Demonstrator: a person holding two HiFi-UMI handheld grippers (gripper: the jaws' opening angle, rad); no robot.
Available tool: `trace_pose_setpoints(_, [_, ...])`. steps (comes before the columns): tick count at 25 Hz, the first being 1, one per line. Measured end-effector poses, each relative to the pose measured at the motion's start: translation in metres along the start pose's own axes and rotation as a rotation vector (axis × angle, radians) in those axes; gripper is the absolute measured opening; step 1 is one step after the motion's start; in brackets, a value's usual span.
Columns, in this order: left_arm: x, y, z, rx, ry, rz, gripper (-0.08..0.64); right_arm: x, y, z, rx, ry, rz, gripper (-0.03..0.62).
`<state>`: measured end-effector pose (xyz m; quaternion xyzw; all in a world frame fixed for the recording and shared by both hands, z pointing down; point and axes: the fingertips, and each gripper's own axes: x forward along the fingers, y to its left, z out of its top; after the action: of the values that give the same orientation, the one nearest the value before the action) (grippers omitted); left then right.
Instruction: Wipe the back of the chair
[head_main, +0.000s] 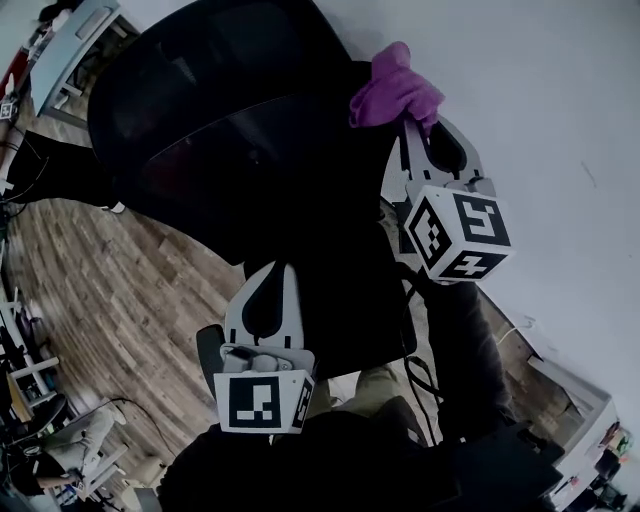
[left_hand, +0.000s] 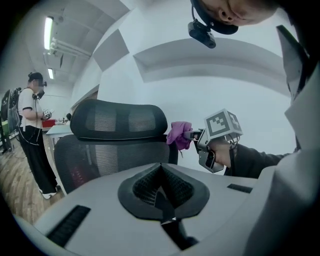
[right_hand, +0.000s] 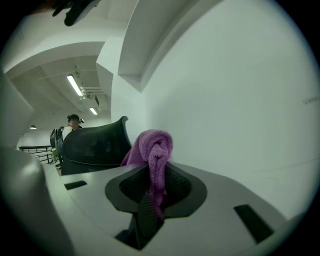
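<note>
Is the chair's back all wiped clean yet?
I can't tell how much is wiped; no marks show. Done: the right gripper has its jaws shut on the purple cloth. In hand: the cloth is up by the headrest corner. Left: the mesh chair back below. The left gripper is shut, empty.

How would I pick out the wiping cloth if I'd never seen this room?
Find the big black mesh office chair in front of the white wall. Beside its upper right edge in the head view, the right hand-held gripper pinches a small bunched cloth. It is the only purple thing there.
</note>
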<state>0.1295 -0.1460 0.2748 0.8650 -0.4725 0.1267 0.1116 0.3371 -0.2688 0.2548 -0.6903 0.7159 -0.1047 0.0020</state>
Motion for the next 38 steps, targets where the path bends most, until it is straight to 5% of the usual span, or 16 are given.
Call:
trace_pose_setpoints(7, [0.013, -0.034, -0.01, 0.019, 0.027, -0.064, 0.004, -0.024, -0.048, -0.013, -0.015, 0.019, -0.097, 0.072])
trace_pose_setpoints(14, [0.026, -0.021, -0.026, 0.005, 0.066, -0.045, 0.005, -0.002, -0.049, -0.045, -0.013, 0.085, -0.093, 0.071])
trace_pose_setpoints(38, [-0.022, 0.117, -0.055, -0.157, 0.05, 0.158, 0.005, 0.075, 0.139, -0.083, -0.148, 0.157, 0.154, 0.071])
